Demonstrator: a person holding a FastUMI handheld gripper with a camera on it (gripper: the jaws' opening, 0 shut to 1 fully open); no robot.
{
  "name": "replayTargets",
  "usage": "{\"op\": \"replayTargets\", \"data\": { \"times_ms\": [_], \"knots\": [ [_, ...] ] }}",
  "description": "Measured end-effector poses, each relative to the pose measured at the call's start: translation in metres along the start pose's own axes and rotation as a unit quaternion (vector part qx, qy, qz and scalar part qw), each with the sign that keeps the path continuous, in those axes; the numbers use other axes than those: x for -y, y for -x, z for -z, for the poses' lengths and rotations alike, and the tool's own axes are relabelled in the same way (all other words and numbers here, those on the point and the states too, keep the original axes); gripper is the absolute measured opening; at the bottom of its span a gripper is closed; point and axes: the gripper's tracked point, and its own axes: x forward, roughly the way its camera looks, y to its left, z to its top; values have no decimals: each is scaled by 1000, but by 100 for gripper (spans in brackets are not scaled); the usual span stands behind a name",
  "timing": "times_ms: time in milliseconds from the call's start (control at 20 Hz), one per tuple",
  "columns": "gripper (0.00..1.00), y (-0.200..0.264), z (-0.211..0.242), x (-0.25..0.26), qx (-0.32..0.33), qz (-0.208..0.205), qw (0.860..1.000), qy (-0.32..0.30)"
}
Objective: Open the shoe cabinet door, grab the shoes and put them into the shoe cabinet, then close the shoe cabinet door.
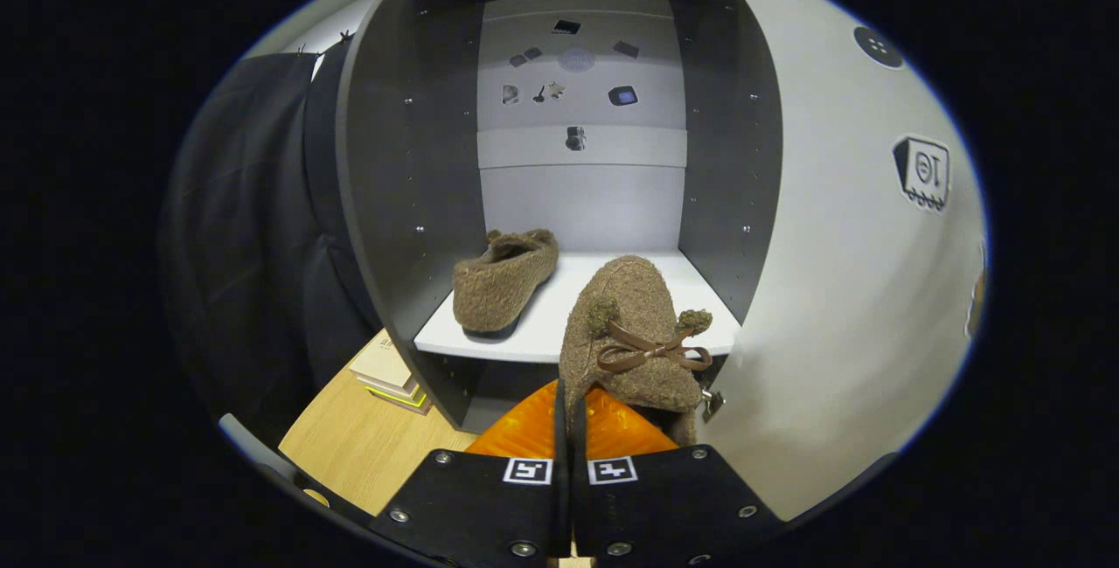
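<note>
Gripper (570, 415) clamped on second shoe (631, 332), held at shelf (559, 323) near edge; first shoe (504, 281) lies left on shelf; risk: toe snags edge, shoe slips; door (839, 288) open, right.

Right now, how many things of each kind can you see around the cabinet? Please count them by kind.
Slippers: 2, one on the shelf, one pinched in the tool
Cabinets: 1, door open
Stacks of books: 1
Total: 4
</note>
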Motion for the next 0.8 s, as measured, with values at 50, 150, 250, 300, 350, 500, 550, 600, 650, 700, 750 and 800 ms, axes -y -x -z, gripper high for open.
{"op": "replayTargets", "data": {
  "times_ms": [50,150,250,300,350,500,550,600,650,700,750,800],
  "knots": [
    [1,-8,-6,1,0,-2,1000,1],
    [1,-24,-17,5,-5,-4,1000,1],
    [1,-39,-29,10,-6,-4,1000,1],
    [1,-50,-35,11,-5,-4,1000,5],
    [1,-59,-42,14,-4,-2,1000,7],
    [0,-89,-62,20,-3,-1,1000,10],
    [1,-98,-68,21,-2,-1,1000,10],
    [1,-107,-74,23,-2,0,1000,12],
    [1,-117,-78,26,-6,1,1000,16],
    [1,-127,-82,28,-8,3,1000,20],
    [1,-137,-85,30,-13,3,1000,20],
    [1,-147,-89,31,-14,5,1000,21]
  ]
}}
